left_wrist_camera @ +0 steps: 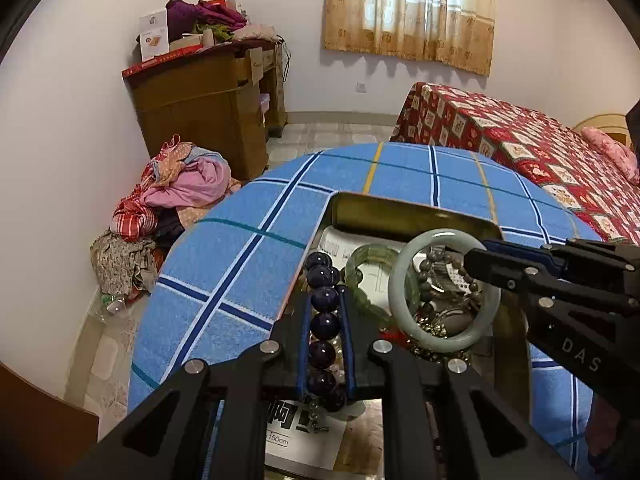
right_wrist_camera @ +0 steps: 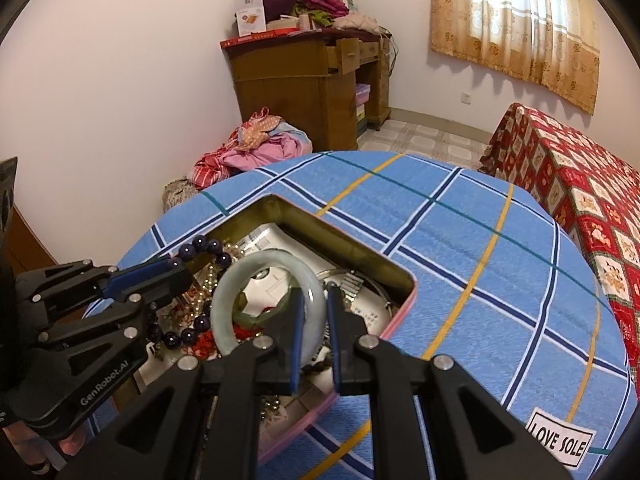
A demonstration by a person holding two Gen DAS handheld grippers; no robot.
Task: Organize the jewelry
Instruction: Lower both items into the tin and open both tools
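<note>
Round table point(left_wrist_camera: 240, 248) under a blue plaid cloth point(right_wrist_camera: 460, 240), white "LOVE SOLE" label point(right_wrist_camera: 560, 440) sewn at its near edge. Beyond it, a bed point(left_wrist_camera: 520, 148) in a red patterned cover, a wooden desk point(right_wrist_camera: 300, 92) stacked with boxes and clothes, a heap of laundry point(left_wrist_camera: 180, 188) on the floor, a curtained window point(left_wrist_camera: 412, 8).

On the cloth, an open metal tin point(right_wrist_camera: 340, 236), gold inside, pink on the outer wall, lined with printed paper and holding a tangle of jewelry: a translucent green bead bracelet point(left_wrist_camera: 360, 268), a brownish bead strand point(left_wrist_camera: 430, 280), pale pearl-like beads point(right_wrist_camera: 208, 284), something red point(right_wrist_camera: 204, 338).

Left gripper point(left_wrist_camera: 326, 312), closed down on a bracelet of large dark blue beads point(left_wrist_camera: 324, 324), the strand running lengthwise between the blue pads, lifted over the tin's left side.

Right gripper point(right_wrist_camera: 314, 312), clamped on the rim of a pale green jade bangle point(left_wrist_camera: 444, 292), jaws nearly together with the band pinched between them, ring held upright above the tin's contents, just right of the dark beads and apart from them.
</note>
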